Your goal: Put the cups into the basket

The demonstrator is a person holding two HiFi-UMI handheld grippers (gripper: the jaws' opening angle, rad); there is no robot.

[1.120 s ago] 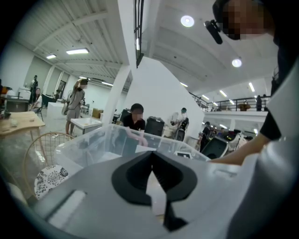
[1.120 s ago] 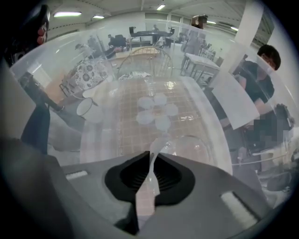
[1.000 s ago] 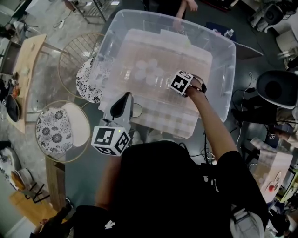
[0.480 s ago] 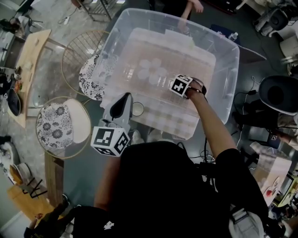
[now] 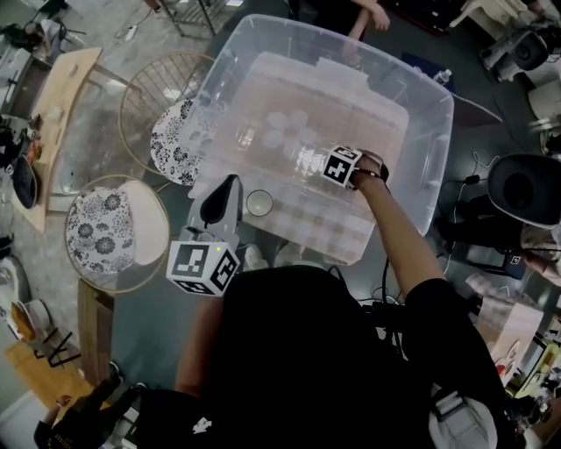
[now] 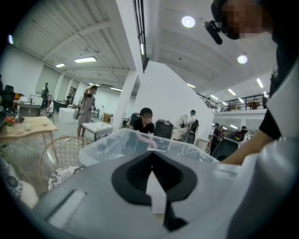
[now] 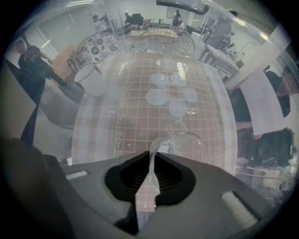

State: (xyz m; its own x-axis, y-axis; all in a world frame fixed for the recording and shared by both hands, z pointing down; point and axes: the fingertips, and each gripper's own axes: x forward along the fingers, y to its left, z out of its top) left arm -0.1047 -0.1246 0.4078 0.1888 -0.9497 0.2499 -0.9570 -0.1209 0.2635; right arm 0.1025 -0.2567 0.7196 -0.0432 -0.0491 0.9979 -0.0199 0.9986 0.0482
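Observation:
A large clear plastic bin [image 5: 421,140] serves as the basket, and several clear cups [image 5: 285,131] stand together on its floor [image 7: 170,93]. My right gripper [image 5: 342,167] points straight down inside the bin. Its jaws [image 7: 152,156] pinch the rim of one clear cup [image 7: 184,144], and they have just been opening slightly with the rim still between them. My left gripper [image 5: 230,184] is outside the near wall, shut and holding nothing [image 6: 152,151]. A round cup [image 5: 259,203] stands just right of its tip.
Two round wire chairs with floral cushions [image 5: 114,232] [image 5: 180,140] stand left of the bin. Beyond them is a wooden table [image 5: 53,114]. A person's hand [image 5: 368,13] is at the bin's far side, and a dark office chair [image 5: 526,180] is on the right.
My right gripper has sunk a little lower in the bin with the cup. The left gripper has edged sideways, and the cup next to its tip now shows fully.

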